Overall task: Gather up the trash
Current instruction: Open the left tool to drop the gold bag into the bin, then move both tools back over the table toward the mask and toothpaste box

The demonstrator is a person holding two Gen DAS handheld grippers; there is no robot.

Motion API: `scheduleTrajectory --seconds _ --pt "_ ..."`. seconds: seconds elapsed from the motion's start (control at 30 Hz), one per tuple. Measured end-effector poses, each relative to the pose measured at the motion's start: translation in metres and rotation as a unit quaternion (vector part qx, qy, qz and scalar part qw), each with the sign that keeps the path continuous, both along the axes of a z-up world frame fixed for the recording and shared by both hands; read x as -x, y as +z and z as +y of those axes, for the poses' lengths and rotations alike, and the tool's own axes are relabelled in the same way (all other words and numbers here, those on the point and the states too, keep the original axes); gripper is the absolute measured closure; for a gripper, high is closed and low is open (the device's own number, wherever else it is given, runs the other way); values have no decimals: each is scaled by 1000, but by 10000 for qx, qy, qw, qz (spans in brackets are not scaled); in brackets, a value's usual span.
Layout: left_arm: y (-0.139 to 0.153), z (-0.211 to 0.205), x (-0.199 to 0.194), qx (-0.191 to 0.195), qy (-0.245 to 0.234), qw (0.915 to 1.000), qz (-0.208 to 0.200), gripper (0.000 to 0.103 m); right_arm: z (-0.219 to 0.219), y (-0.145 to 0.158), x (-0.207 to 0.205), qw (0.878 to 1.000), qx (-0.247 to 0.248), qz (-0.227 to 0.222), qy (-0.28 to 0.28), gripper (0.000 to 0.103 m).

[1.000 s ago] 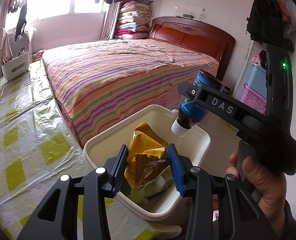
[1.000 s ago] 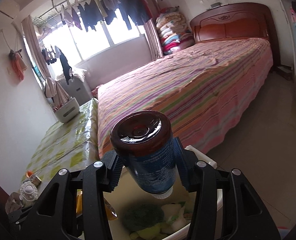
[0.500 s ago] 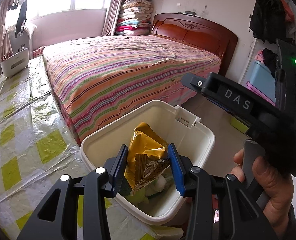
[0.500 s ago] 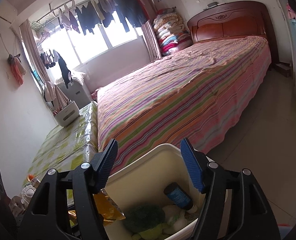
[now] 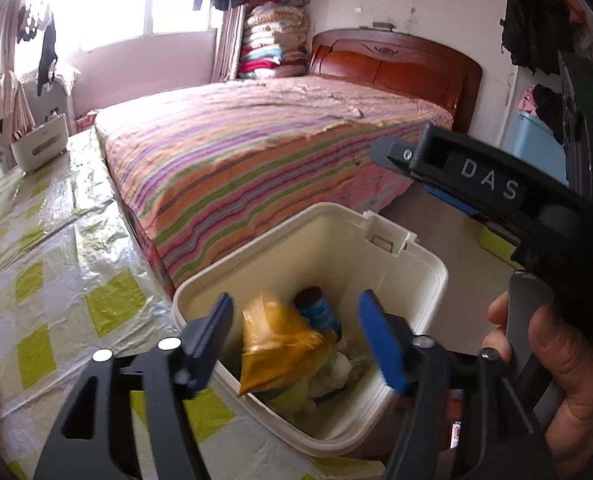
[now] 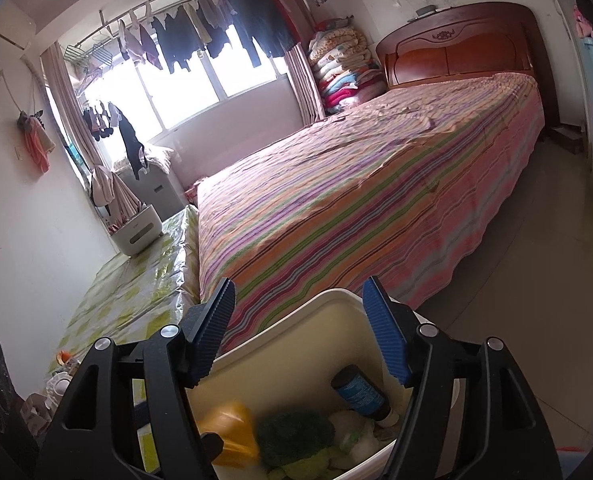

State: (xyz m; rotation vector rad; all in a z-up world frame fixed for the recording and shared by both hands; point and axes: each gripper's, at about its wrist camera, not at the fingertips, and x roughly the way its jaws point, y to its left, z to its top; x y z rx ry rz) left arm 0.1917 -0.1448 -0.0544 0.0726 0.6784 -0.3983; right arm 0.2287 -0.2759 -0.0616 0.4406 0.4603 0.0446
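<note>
Left wrist view: our left gripper (image 5: 294, 344) has just been opening and its jaws now stand released. The gold snack bag (image 5: 274, 350) sits between them untouched, blurred, dropping into the white bin (image 5: 420, 276). The blue-label bottle (image 5: 318, 312) lies inside the bin behind the bag. "DAS" is readable on the right gripper's body above the bin; the bag's print is too blurred to read.

Right wrist view: our right gripper (image 6: 300, 334) is released too, with nothing between its jaws, just above the bin's rim. Bottle and bag are both in the bin w/ green scraps. The bottle's label text is too small to read.

Risks, our guess: the bag lands propped on the pile and tips over the rim, or we clip the rim on pull-out and the bin slides off the table edge.
</note>
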Motion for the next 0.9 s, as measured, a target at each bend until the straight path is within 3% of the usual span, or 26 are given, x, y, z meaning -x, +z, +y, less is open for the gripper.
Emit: scheduleTrajectory --seconds 0.1,0.2,0.53,0.9 --pt "4 3 3 10 106 9998 -178 25 2 2 0 10000 -10 -11 22 37" --pt "8 8 5 36 289 9990 -344 22 3 4 1 10000 -16 -39 44 37" --pt "14 34 7 74 958 9928 -717 20 16 9 2 9997 -70 -138 202 35" --pt "18 74 6 -3 1439 9871 -701 20 53 17 -2 9977 -94 -223 630 33"
